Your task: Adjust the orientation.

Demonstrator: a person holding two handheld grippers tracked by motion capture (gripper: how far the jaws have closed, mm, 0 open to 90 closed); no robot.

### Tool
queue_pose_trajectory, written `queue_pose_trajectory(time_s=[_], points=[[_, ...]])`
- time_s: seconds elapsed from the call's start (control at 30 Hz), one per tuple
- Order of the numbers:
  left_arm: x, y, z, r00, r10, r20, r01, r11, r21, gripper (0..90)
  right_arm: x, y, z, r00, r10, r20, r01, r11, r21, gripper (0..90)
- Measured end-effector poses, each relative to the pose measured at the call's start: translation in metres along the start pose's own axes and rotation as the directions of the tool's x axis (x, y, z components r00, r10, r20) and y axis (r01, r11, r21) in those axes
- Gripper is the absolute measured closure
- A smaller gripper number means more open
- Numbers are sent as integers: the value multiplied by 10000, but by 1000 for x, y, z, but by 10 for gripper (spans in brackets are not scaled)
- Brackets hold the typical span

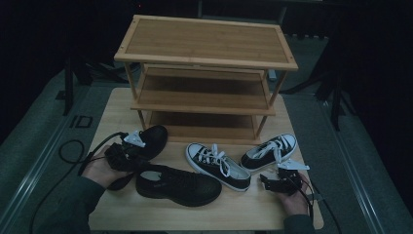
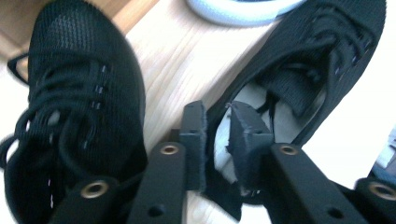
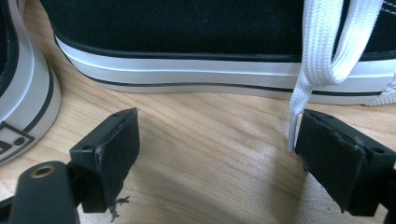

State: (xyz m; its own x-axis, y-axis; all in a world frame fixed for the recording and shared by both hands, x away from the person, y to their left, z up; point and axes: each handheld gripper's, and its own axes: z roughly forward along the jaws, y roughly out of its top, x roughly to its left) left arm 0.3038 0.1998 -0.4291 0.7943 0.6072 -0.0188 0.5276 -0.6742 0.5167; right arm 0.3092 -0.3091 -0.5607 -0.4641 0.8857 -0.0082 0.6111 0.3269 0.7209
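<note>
Two black mesh shoes lie at the table's left: one in front, the other behind it. My left gripper sits between them. Its jaws stand a little apart astride the heel rim of the front black shoe, and the pads do not press on it. The other black shoe lies to their left. Two black-and-white sneakers lie at the right. My right gripper rests low on the table, open, facing a sneaker's white sole. A white lace tip hangs beside its right pad.
A three-tier wooden shoe rack stands at the back of the light wooden table. A second sneaker's heel shows at the left of the right gripper view. A black cable loops off the table's left edge.
</note>
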Motion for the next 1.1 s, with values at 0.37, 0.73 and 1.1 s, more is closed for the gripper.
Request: queue_pose_trajectory(time_s=[0.37, 0.73, 1.1], points=[[-10, 17, 18, 9992, 399, 50, -400, 9990, 205, 592, 0, 0, 0, 10000, 0, -4, 0, 10000, 3, 136], [-19, 24, 32, 9940, 989, 461, -1013, 9934, 535, 615, 0, 0, 0, 10000, -1, -4, 1, 10000, 1, 135], [-28, 40, 56, 9876, 1357, 793, -1436, 9840, 1050, 674, 0, 0, 0, 10000, -3, -7, 3, 10000, 4, 136]])
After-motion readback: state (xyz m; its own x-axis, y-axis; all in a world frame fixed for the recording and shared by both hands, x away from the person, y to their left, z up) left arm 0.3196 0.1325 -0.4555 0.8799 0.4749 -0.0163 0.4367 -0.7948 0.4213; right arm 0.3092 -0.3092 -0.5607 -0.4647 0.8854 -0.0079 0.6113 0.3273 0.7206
